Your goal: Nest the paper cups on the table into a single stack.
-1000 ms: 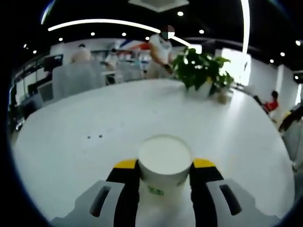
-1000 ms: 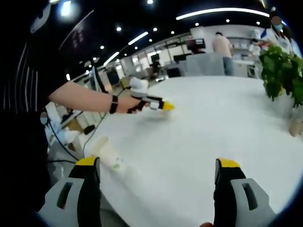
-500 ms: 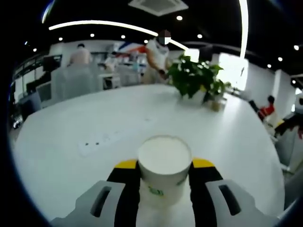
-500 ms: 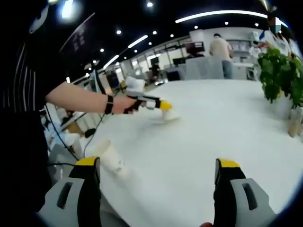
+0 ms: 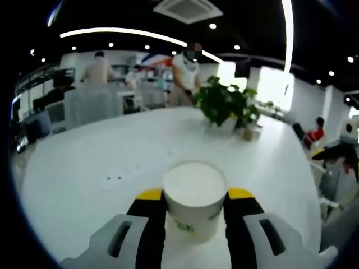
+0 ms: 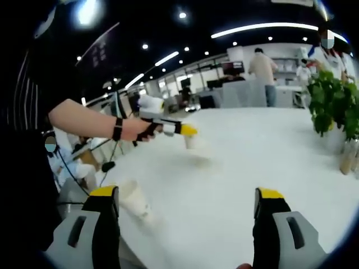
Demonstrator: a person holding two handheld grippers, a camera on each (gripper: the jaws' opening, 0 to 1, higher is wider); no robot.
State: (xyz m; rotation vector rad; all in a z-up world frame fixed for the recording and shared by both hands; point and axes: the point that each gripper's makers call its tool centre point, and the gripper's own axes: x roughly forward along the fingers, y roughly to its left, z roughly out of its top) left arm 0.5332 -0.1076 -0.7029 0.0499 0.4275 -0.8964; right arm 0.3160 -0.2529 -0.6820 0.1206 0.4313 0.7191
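Note:
My left gripper (image 5: 194, 197) is shut on a white paper cup (image 5: 194, 193) with a green mark on its side, held upright above the white table (image 5: 84, 162). From the right gripper view the left gripper (image 6: 185, 131) carries that cup (image 6: 192, 141) in the air over the table, with a person's arm behind it. A second paper cup (image 6: 133, 199) lies on its side near the table's left edge, just right of my right gripper's left finger. My right gripper (image 6: 188, 210) stands wide open with nothing between its fingers.
A potted green plant (image 5: 224, 103) stands at the table's far side, also seen as the plant (image 6: 331, 103) at the right. A flush power outlet (image 5: 115, 178) sits in the tabletop. People and office chairs are behind the table.
The left gripper has lifted the cup higher off the table and the table looks further below. The right gripper stays open; its view shifted slightly.

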